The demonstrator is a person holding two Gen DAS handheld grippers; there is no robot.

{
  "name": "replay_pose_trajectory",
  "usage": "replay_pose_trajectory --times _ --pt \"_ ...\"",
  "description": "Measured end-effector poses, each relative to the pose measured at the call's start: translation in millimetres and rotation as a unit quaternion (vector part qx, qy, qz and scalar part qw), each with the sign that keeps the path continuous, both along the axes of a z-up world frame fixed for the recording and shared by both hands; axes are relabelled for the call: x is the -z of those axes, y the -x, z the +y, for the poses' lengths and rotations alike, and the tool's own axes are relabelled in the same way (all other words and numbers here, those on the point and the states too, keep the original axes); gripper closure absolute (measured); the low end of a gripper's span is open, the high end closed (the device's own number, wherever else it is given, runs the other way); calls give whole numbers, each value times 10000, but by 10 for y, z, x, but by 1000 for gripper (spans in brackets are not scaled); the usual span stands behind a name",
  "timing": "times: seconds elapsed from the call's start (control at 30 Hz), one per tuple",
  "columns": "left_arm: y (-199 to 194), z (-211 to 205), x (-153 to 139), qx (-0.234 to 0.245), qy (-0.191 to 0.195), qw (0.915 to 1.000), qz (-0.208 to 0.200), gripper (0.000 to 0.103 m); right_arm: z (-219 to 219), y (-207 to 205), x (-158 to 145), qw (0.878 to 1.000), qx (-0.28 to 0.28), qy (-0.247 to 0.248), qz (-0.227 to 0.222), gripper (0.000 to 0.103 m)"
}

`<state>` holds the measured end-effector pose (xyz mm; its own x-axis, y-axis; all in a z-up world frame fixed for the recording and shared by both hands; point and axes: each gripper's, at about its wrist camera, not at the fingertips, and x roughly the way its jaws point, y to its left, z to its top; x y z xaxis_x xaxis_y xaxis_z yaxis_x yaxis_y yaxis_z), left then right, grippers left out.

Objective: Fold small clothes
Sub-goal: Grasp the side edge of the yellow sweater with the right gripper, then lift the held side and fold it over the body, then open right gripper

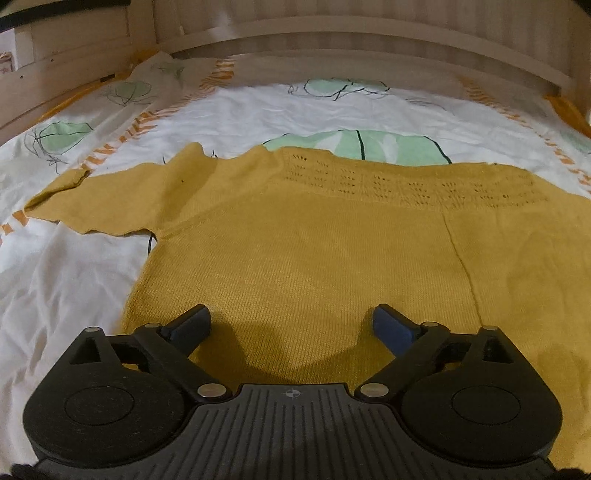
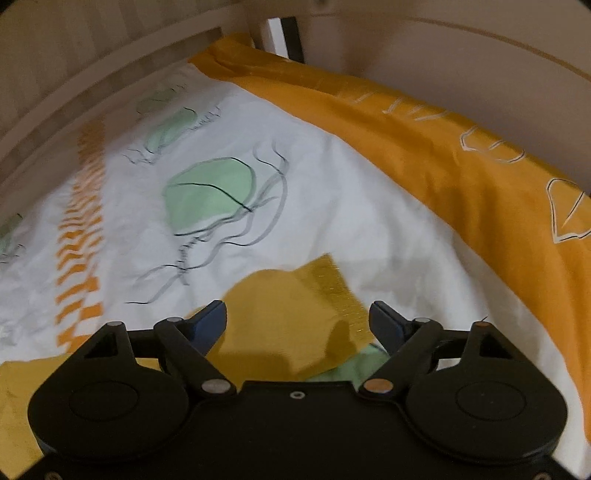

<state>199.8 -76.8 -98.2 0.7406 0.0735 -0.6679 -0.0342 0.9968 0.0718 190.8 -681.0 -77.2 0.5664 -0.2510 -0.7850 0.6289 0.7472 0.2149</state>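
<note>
Only left wrist shows sweater (image 1: 295,240) body, right wrist its sleeve tip (image 2: 288,314)

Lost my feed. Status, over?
Left gripper open over sweater. Right gripper open above its sleeve. Sweater flat on bedsheet, unfolded. Nothing blocking.

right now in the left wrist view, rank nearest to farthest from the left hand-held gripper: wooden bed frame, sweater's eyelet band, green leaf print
From the left hand-held gripper:
1. eyelet band of the yellow sweater, just ahead
2. green leaf print, beyond the sweater's far edge
3. wooden bed frame, at the back
</note>
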Motion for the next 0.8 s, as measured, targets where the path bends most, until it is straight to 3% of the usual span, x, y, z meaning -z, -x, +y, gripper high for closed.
replay_pose_trajectory --times 0.37,0.4,0.47,0.5,0.53,0.63,0.8 --pt "-48 -34 61 -117 -28 9999 -49 0 -234 -62 435 9993 278 -137 198 21" --pt "-46 -35 63 -119 -33 9999 -51 0 -230 -67 448 9994 256 -123 209 25" --pt "-38 -34 68 -119 -43 9999 -56 0 -214 -82 451 9994 189 -97 260 44" --pt "-36 -34 66 -118 -46 9999 -59 0 -209 -78 444 9994 151 -114 289 61" --pt "-35 -33 65 -120 -48 9999 -60 0 -211 -66 435 9994 127 -175 281 86" --pt "-35 -34 66 -121 -55 9999 -60 0 -213 -41 400 9988 61 -461 158 89" --pt "-37 -27 64 -119 -52 9999 -57 0 -92 29 58 9997 -11 -223 -112 89"
